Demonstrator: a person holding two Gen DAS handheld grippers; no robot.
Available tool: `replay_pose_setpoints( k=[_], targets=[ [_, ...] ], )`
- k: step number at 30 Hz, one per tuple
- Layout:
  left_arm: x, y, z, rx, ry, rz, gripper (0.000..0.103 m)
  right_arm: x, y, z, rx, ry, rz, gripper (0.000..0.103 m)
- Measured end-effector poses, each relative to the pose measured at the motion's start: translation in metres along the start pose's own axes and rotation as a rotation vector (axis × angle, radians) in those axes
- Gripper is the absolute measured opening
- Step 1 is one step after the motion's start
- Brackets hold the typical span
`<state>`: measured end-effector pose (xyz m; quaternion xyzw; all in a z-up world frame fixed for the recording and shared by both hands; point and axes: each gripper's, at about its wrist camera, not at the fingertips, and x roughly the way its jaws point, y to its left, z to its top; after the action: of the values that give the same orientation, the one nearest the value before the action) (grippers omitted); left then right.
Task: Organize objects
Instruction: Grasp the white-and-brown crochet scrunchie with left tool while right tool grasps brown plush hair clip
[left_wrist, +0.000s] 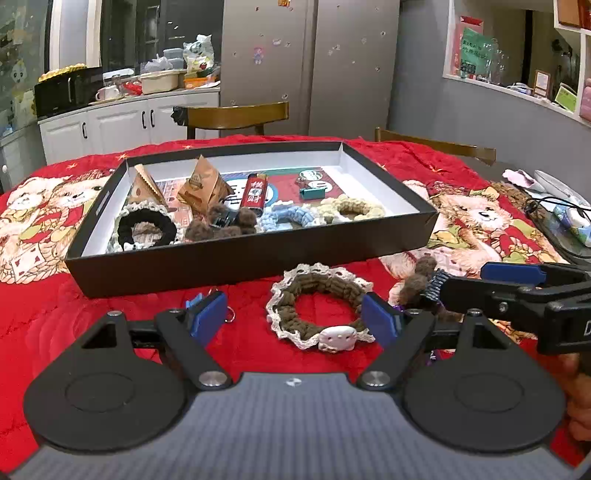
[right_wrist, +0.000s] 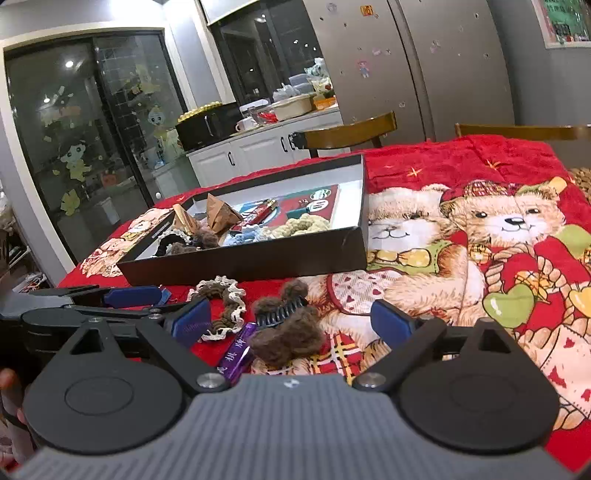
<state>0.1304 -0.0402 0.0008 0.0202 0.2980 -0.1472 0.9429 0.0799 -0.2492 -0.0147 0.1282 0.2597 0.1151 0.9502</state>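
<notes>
A brown scrunchie with white lace trim (left_wrist: 317, 306) (right_wrist: 221, 306) lies on the red quilt between the blue pads of my left gripper (left_wrist: 295, 319), which is open; the right pad sits close to its edge, the left pad well clear. A fuzzy brown claw clip (right_wrist: 288, 332) (left_wrist: 417, 284) lies between the wide-apart pads of my right gripper (right_wrist: 291, 321), also open. A purple lighter-like stick (right_wrist: 236, 354) rests against the clip. The two grippers are side by side, each showing in the other's view (left_wrist: 472, 282) (right_wrist: 162, 301).
A shallow black box (left_wrist: 258, 251) (right_wrist: 258, 262) stands just beyond, holding several scrunchies, a brown clip, a red lighter (left_wrist: 255, 194) and paper packets. Small keyring (left_wrist: 229, 314) by my left finger. Cables and clutter (left_wrist: 561, 218) at the table's right edge. Wooden chairs (left_wrist: 236, 114) behind.
</notes>
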Motion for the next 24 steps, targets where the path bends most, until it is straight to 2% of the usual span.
replay_pose_setpoints(
  k=[8,14,17,20,22,23,24],
  targets=[
    [0.006,0.000,-0.001,-0.001,0.009,0.015,0.084,0.006,-0.001,-0.001,0.003,0.023,-0.023,0.096],
    [0.014,-0.001,0.000,-0.016,0.015,0.016,0.083,0.012,0.002,-0.002,-0.009,0.055,-0.055,0.088],
    [0.020,0.002,0.001,-0.034,0.040,-0.012,0.074,0.016,0.004,-0.002,-0.027,0.078,-0.066,0.084],
    [0.022,-0.002,0.001,-0.011,0.044,-0.007,0.065,0.018,0.008,-0.003,-0.053,0.085,-0.085,0.078],
    [0.022,-0.008,-0.001,0.027,0.038,-0.018,0.050,0.019,0.010,-0.004,-0.066,0.090,-0.094,0.072],
    [0.021,-0.011,-0.002,0.041,0.033,-0.026,0.047,0.018,0.010,-0.004,-0.068,0.089,-0.099,0.071],
    [0.020,-0.013,-0.003,0.054,0.027,-0.032,0.038,0.018,0.010,-0.004,-0.069,0.088,-0.099,0.068]
  ],
)
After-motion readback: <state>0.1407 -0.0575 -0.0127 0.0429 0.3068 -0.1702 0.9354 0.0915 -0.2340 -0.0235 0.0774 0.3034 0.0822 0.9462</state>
